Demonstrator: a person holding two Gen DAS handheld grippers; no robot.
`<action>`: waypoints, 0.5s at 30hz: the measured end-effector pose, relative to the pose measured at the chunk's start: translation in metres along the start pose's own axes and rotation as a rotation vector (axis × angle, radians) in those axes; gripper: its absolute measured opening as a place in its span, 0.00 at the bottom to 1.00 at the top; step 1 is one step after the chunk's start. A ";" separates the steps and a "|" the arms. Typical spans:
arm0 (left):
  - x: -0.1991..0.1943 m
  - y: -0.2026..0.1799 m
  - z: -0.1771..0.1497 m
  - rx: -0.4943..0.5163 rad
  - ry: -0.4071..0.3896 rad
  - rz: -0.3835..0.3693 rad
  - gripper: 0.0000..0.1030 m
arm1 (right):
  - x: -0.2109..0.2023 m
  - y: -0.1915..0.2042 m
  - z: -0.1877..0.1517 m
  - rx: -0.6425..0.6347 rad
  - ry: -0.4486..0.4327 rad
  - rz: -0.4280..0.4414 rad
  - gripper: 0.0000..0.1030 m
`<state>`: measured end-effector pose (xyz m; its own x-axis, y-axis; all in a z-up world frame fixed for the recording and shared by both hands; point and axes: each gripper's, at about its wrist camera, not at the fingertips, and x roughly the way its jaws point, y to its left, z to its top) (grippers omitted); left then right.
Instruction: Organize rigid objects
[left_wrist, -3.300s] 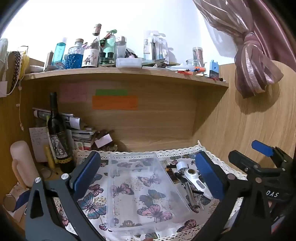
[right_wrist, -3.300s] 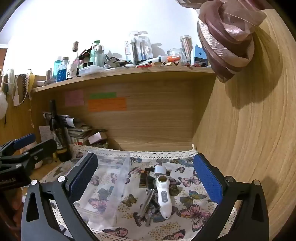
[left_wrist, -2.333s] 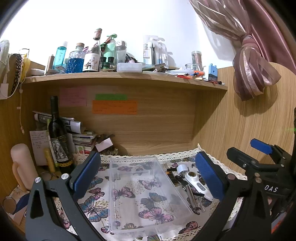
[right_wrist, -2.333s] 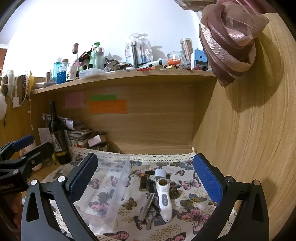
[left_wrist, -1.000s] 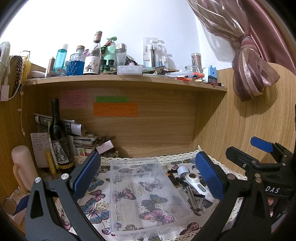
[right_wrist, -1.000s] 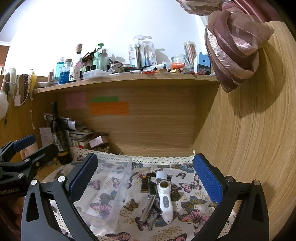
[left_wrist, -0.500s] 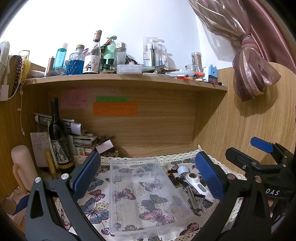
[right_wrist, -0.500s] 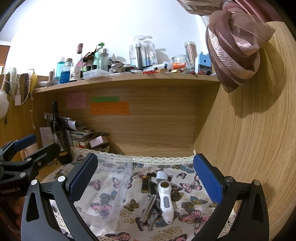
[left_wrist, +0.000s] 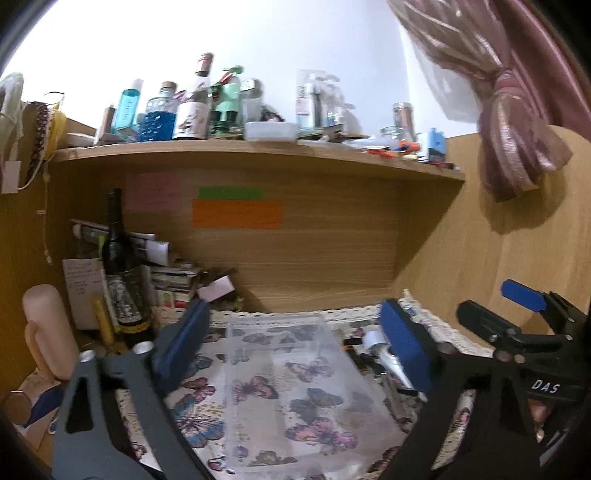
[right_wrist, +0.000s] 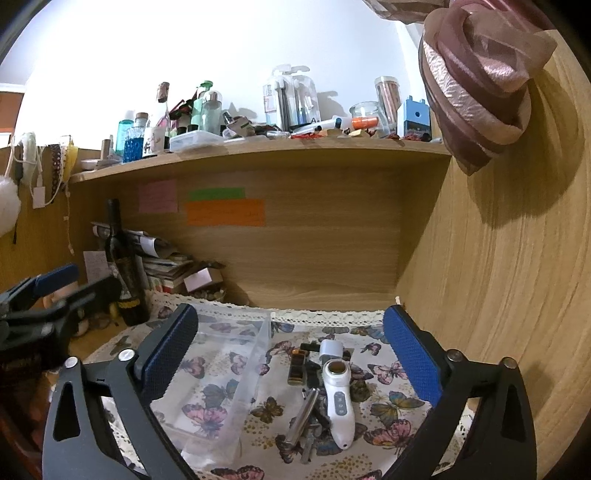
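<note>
White handheld device (right_wrist: 338, 398) lies lengthwise ahead of our right gripper (right_wrist: 290, 345), nearer it than left gripper (left_wrist: 295, 341); both pairs of jaws closing on nothing, clear bin (left_wrist: 295, 387) empty.

Blurred throughout in the left wrist view. Sticky notes (right_wrist: 225, 217) too small to read. White handheld device (left_wrist: 391, 363) half hidden behind a blue pad. Clear tray (right_wrist: 229, 373) cut off below.

Wooden desk (right_wrist: 325, 291), butterfly cloth (right_wrist: 391, 398), clear tray (left_wrist: 295, 387), wine bottle (left_wrist: 120, 266)
</note>
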<state>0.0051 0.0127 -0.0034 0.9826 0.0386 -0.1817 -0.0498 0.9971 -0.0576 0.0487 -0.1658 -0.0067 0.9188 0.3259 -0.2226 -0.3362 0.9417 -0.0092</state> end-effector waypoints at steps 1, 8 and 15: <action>0.003 0.004 0.000 -0.001 0.009 0.007 0.84 | 0.003 -0.001 -0.001 -0.002 0.011 -0.003 0.90; 0.039 0.032 -0.006 -0.002 0.160 0.052 0.69 | 0.026 -0.015 -0.009 0.003 0.112 -0.030 0.74; 0.084 0.056 -0.023 0.035 0.353 0.068 0.50 | 0.051 -0.026 -0.017 0.020 0.232 -0.062 0.56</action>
<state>0.0805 0.0702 -0.0449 0.8545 0.0862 -0.5122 -0.1011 0.9949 -0.0011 0.1006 -0.1755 -0.0347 0.8646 0.2413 -0.4406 -0.2741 0.9617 -0.0111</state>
